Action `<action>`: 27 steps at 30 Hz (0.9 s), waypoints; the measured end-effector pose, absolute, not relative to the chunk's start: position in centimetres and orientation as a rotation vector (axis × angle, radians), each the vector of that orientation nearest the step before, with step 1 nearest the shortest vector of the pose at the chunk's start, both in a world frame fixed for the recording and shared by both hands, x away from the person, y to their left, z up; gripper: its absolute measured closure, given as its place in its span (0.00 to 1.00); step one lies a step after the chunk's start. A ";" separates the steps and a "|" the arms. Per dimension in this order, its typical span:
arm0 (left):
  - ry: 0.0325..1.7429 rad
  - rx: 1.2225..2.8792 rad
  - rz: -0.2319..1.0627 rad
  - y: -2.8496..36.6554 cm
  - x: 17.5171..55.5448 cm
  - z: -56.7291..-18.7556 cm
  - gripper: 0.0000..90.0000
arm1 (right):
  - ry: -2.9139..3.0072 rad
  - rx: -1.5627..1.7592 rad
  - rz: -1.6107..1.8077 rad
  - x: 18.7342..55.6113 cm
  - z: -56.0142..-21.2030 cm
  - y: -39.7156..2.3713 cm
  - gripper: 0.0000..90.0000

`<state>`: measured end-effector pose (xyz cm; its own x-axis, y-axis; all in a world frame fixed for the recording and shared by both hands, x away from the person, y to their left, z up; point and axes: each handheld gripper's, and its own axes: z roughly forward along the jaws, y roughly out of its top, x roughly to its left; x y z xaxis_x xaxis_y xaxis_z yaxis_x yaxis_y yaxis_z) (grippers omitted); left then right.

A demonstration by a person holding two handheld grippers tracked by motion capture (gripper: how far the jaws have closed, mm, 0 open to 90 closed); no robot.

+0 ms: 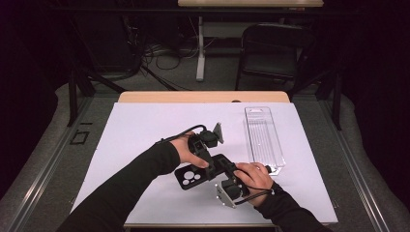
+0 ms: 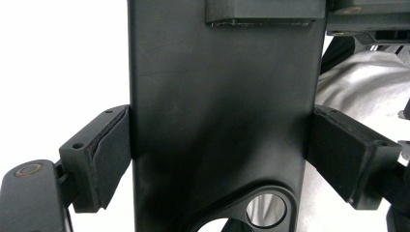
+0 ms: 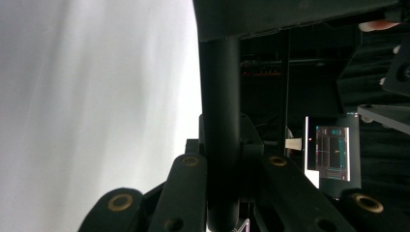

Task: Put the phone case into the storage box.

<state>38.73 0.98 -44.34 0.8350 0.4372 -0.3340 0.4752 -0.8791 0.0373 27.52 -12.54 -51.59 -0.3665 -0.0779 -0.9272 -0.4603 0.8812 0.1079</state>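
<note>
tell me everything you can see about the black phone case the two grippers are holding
The flat black phone case looks like matte plastic, with round camera cut-outs at its left end. It sits just above the white sheet, near the table's front edge. The left gripper clamps it across its width, pads against both long edges. The right gripper pinches its thin edge at the other end.
</note>
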 end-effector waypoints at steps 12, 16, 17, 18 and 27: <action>0.706 2.902 -0.429 0.8 38.6 -44.3 0.13 | 1.936 -0.385 0.420 27.5 -51.4 -12.6 0.96; 0.711 2.899 -0.422 0.9 38.5 -44.2 0.13 | 1.936 -0.383 0.432 27.6 -51.5 -12.6 0.96; 0.711 2.899 -0.419 0.9 38.4 -44.2 0.13 | 1.938 -0.381 0.433 27.6 -51.4 -12.6 0.96; 0.710 2.899 -0.414 0.9 38.4 -44.1 0.13 | 1.943 -0.375 0.433 27.6 -51.4 -12.6 0.96; 0.704 2.873 -0.373 1.5 38.4 -43.3 0.13 | 1.969 -0.360 0.425 27.8 -51.4 -12.8 0.96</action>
<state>38.38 1.49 -43.31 0.8580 0.4324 -0.2773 0.4723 -0.8763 0.0949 27.82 -12.80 -51.41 -0.4130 -0.0624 -0.9086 -0.4313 0.8921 0.1348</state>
